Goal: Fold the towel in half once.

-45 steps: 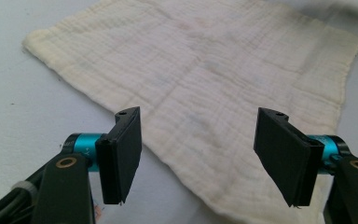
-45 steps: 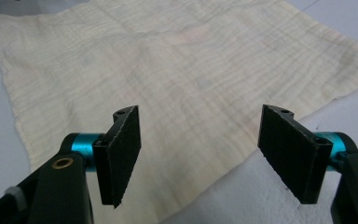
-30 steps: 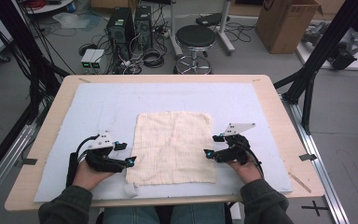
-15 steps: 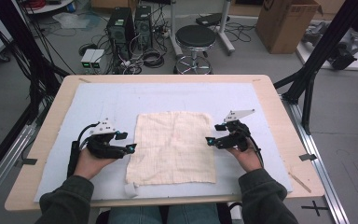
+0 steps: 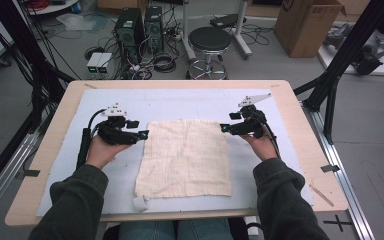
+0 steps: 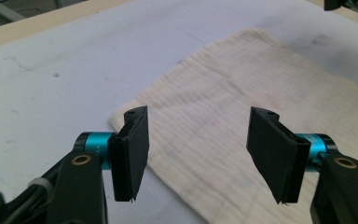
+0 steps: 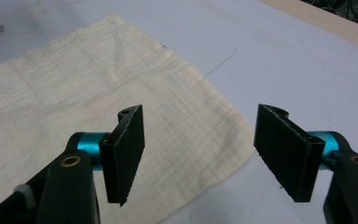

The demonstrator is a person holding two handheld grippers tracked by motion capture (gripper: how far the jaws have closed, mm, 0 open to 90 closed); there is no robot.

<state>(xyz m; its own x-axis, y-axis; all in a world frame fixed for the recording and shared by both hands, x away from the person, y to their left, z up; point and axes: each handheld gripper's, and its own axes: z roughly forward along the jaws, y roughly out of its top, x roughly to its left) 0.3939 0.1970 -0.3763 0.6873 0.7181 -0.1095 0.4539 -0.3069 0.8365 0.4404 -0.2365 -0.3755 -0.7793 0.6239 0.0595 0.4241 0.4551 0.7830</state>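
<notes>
While the cloth (image 5: 185, 157) lies flat mid-table, unfolded, we hold left gripper (image 5: 139, 135) and right gripper (image 5: 225, 128) at its far corners, jaws just narrowing yet empty; folding remains.

Grey floor, black stool (image 5: 209, 39), computer towers (image 5: 140, 22), cardboard box (image 5: 307, 22), tangled cables (image 5: 155, 60)

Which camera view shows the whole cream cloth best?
The high view: the cream cloth lies flat with all four edges visible. The left gripper view and the right gripper view each show just one far corner between open jaws.
</notes>
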